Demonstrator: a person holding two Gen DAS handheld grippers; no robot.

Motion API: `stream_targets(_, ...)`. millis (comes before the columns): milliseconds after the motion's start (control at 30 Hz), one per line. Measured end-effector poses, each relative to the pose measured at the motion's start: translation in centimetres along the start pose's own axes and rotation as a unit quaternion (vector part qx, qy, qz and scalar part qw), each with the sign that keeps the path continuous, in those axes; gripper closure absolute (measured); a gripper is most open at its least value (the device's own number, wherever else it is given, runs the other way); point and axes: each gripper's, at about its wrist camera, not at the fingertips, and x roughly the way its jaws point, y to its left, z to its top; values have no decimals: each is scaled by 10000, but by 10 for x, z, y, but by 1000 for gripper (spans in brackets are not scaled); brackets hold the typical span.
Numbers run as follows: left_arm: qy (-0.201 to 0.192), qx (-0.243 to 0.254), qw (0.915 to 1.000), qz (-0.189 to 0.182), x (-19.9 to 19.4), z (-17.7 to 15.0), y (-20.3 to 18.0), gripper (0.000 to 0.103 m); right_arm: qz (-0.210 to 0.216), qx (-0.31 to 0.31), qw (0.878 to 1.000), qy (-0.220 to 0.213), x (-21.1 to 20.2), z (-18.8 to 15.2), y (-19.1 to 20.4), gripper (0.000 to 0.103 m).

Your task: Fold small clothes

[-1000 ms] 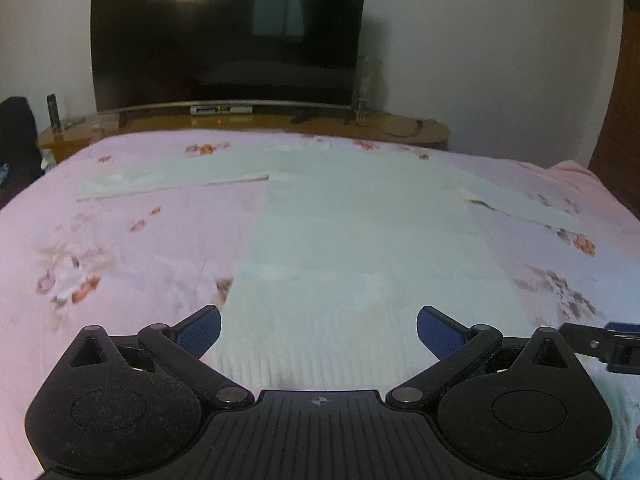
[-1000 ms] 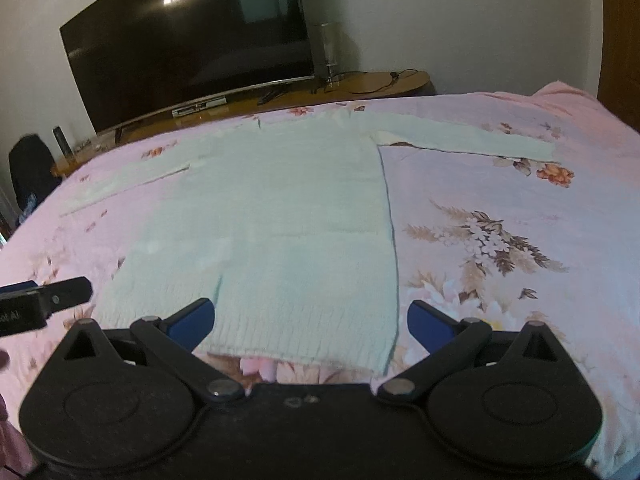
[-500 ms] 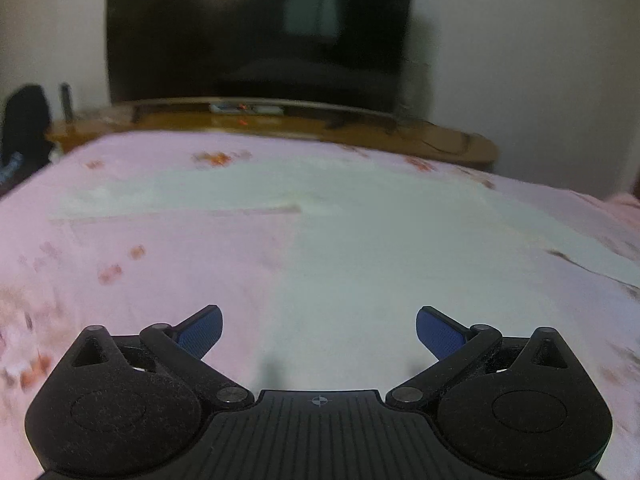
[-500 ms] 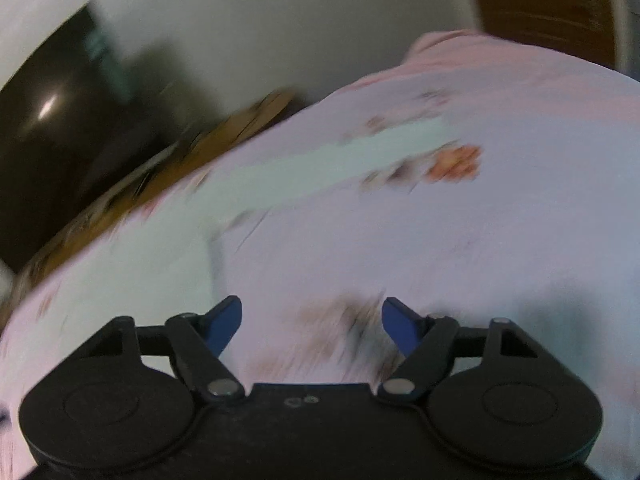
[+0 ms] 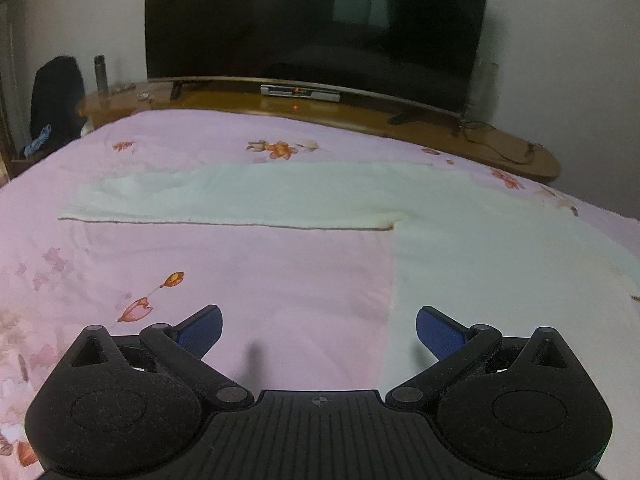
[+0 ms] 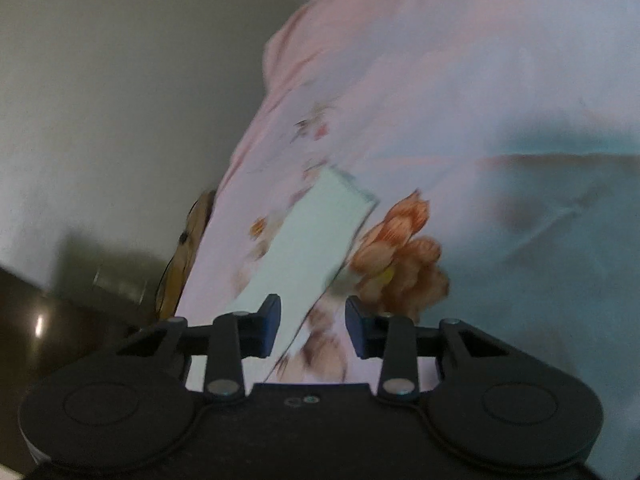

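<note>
A: Where is the garment found?

B: A pale mint sweater (image 5: 480,248) is laid flat on the pink floral bedspread (image 5: 240,280). In the left wrist view its body is seen at the right and one sleeve (image 5: 240,200) is stretched out to the left, across the middle of the bed. Beyond the far edge a wooden TV stand (image 5: 360,116) and a dark television (image 5: 316,24) are seen.

A: The left gripper?

B: The left gripper (image 5: 319,326) is held over bare bedspread, just left of the sweater's side edge. Its jaws are spread wide; nothing is gripped.

A: And the right gripper?

B: The right gripper (image 6: 312,322) is seen rolled, so the bed appears tilted. The view is blurred. Its jaws have just been closing and are now partly closed. The other sleeve (image 6: 316,236) is seen running from the gap between the blue pads (image 6: 270,322) out to its cuff, beside an orange printed flower (image 6: 404,240). The pads are not seen pressed on the fabric; no hold is made out.
</note>
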Motion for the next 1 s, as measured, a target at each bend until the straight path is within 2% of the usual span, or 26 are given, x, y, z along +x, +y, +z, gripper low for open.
stream_targets(100, 47, -30, 10000, 7, 13, 3, 1, 0, -27, 10, 10000, 17, 11, 5, -4, 70)
stream_targets(267, 134, -18, 9999, -44, 25, 4, -1, 0, -35, -55, 9999, 84, 23, 10, -3, 86)
stream_targets(433, 106, -96, 9999, -20, 27, 4, 1, 0, -26, -78, 9999, 84, 26, 14, -3, 93)
stream_targets(567, 274, -73, 9995, 167, 35, 6, 6, 0, -141, -489, 9987, -51, 26, 16, 11, 96)
stream_targets(667, 493, 59, 9983, 321, 41, 3, 10, 0, -57, -921, 9956, -180, 20, 13, 35, 96)
stream_targets(833, 583, -24, 9972, 474, 43, 0, 25, 0, 206, -1870, 9821, -128, 24, -5, 98, 96)
stream_targets(1000, 518, -56, 9976, 456, 39, -2, 40, 0, 765, -2757, 9576, 350, 38, -62, 171, 96)
